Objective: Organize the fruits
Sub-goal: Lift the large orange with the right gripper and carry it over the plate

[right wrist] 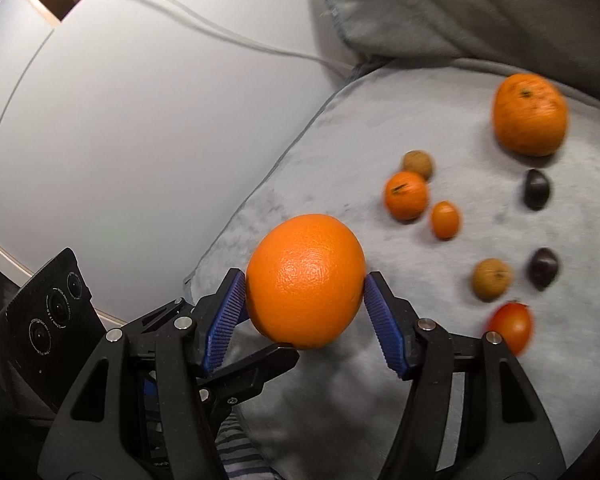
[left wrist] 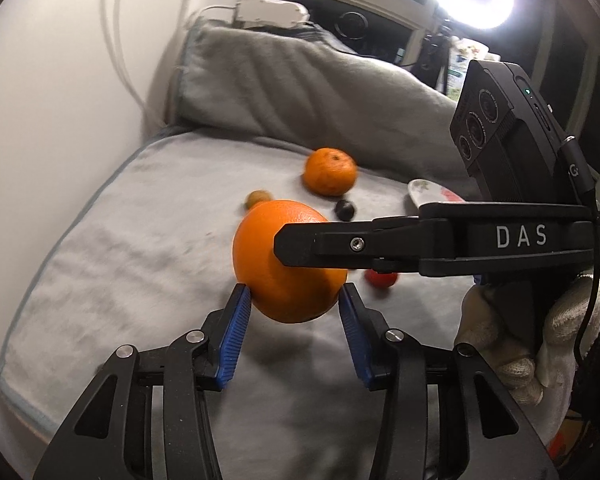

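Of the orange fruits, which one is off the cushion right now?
The biggest orange, lifted between both grippers' blue pads; the mandarin and the two smaller ones lie on the grey cushion.

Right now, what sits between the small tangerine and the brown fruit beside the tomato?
A little oval orange fruit, seen in the right wrist view.

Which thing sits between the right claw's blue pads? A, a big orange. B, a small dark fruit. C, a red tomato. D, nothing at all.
A: the big orange is pressed between the blue pads of the right claw, while the tomato lies apart on the grey blanket.
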A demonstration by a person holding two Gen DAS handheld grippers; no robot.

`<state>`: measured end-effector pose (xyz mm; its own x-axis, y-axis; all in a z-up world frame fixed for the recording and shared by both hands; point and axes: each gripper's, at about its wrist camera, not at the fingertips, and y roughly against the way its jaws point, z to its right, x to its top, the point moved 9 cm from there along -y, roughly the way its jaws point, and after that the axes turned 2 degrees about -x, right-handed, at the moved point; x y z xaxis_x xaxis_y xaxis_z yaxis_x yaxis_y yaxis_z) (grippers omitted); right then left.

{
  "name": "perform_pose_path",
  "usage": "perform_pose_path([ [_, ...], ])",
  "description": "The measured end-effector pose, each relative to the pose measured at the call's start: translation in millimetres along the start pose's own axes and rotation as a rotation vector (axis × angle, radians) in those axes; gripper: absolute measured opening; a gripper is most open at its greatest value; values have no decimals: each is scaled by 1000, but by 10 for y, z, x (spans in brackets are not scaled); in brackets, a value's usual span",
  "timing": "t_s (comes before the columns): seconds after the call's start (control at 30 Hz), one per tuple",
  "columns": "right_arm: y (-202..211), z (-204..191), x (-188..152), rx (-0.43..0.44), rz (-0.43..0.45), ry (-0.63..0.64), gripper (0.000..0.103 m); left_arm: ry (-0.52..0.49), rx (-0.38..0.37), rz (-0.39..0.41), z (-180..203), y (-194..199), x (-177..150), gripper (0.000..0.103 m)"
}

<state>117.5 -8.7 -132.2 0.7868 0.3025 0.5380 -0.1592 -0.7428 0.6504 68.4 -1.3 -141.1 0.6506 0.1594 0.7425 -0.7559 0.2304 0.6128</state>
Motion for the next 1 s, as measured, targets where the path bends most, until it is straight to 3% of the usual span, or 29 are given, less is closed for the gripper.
perform_pose_path([
  [0.57,1183,923,-53,-133,199,-122,64,-180,-186,13,1179,-485,401,44],
  [1.0,1763,1802,-165,-232,292,-269,64,-257,-282,-51,1925,-1046,470,45],
])
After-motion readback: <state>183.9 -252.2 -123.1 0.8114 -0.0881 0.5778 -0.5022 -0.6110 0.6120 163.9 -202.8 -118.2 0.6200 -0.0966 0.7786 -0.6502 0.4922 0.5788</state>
